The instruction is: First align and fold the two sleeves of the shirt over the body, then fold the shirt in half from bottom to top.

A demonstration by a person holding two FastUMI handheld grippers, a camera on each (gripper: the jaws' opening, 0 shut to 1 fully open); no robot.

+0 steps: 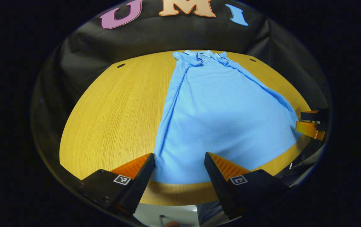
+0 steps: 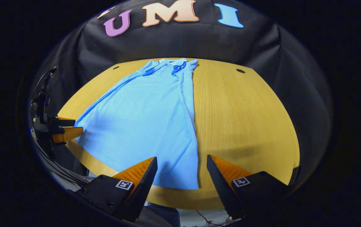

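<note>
Shirt [image 1: 221, 119] lies flat on the wooden worktop [image 1: 114, 116], collar at the top of the frame and hem at the bottom edge; both sleeves look already folded onto the body. The left gripper [image 1: 179, 167] and right gripper [image 2: 181, 170] hover at the two hem corners, fingers apart, holding nothing. The bottom-to-top fold seems in hand: next, each should pinch its corner and carry the hem toward the collar.

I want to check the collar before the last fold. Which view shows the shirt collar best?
The right gripper view: the collar of the light blue polo shirt shows its dark inner band there. In the left gripper view, the collar looks smaller and less distinct.
</note>
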